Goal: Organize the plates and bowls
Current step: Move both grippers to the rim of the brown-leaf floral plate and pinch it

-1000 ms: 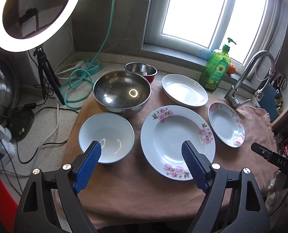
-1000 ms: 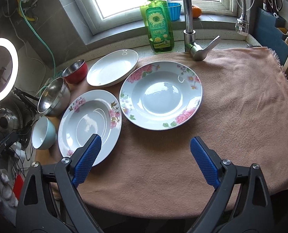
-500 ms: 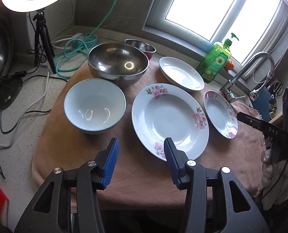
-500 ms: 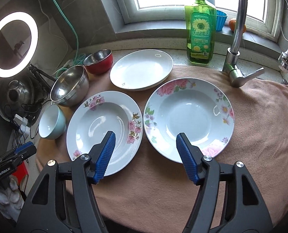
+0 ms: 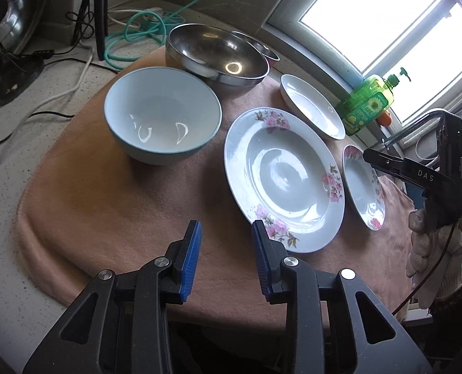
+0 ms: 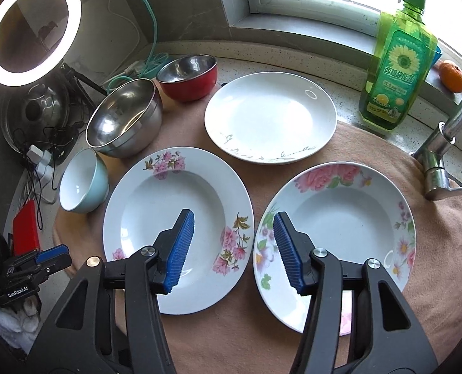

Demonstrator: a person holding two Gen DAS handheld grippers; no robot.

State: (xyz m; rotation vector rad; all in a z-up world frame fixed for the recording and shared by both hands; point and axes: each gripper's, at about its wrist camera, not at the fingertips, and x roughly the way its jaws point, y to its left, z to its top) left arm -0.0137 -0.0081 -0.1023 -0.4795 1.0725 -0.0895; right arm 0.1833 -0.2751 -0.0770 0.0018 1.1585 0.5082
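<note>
Over the towel point(image 5: 112, 205), both tools (left tool point(image 5: 226, 257), right tool point(image 6: 234, 247)) have just narrowed, gripping nothing.

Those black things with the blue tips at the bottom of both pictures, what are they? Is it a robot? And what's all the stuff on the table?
No robot here. A person holds a grabbing tool in each hand, and each tool carries a camera looking out along its two blue fingers. One picture comes from the left gripper, the other from the right gripper. In the left picture you can see the gloved hand holding the right tool.

On the pinkish cloth lie a pink-flowered plate, a second flowered plate and a plain white plate. Beside them stand a light blue bowl, a big steel bowl and a small red bowl. A green soap bottle stands near the tap.

Both pairs of fingers have just been closing, but nothing is between them. Nothing is held yet.
</note>
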